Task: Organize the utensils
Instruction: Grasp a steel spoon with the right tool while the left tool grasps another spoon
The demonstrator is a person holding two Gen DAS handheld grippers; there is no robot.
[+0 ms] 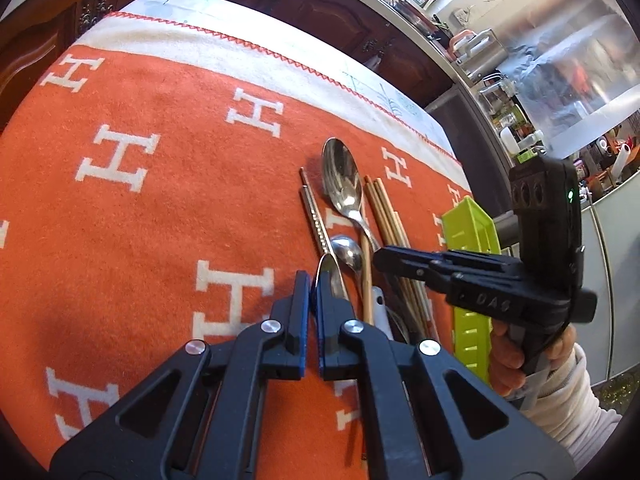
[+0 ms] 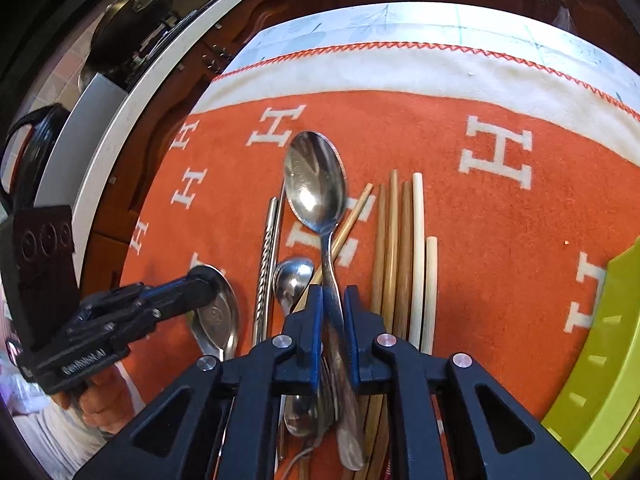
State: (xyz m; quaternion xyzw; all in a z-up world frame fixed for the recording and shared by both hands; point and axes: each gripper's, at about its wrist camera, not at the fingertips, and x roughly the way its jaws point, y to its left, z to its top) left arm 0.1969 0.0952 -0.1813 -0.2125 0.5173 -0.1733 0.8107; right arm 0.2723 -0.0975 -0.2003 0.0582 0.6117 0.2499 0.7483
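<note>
a kitchen with dark carved wooden cabinets is surrounding a table draped in a fuzzy orange blanket point(image 2: 460, 216) woven with white h letters and edged in red zigzag stitching. the sorting is looking barely begun: the utensils are lying loose on the blanket in a rough row, and what shows of the lime green plastic tray point(image 2: 600, 360) at the right edge is showing nothing in it.

the right gripper point(image 2: 333, 300) is closing its blue-padded jaws around the slim polished handle of the large spoon point(image 2: 316, 184), whose glossy oval bowl is pointing away. the left gripper point(image 1: 313, 286) is sitting clamped, its tips pinching the rim of another shiny spoon point(image 2: 218, 312) at the left end of the row.

between them are lying a small steel spoon point(image 2: 294, 276) and twisted metal chopsticks point(image 2: 268, 256). to the right, smooth round bamboo chopsticks point(image 2: 394, 240) and two pale ivory chopsticks point(image 2: 418, 248) are waiting, matte and straight.
</note>
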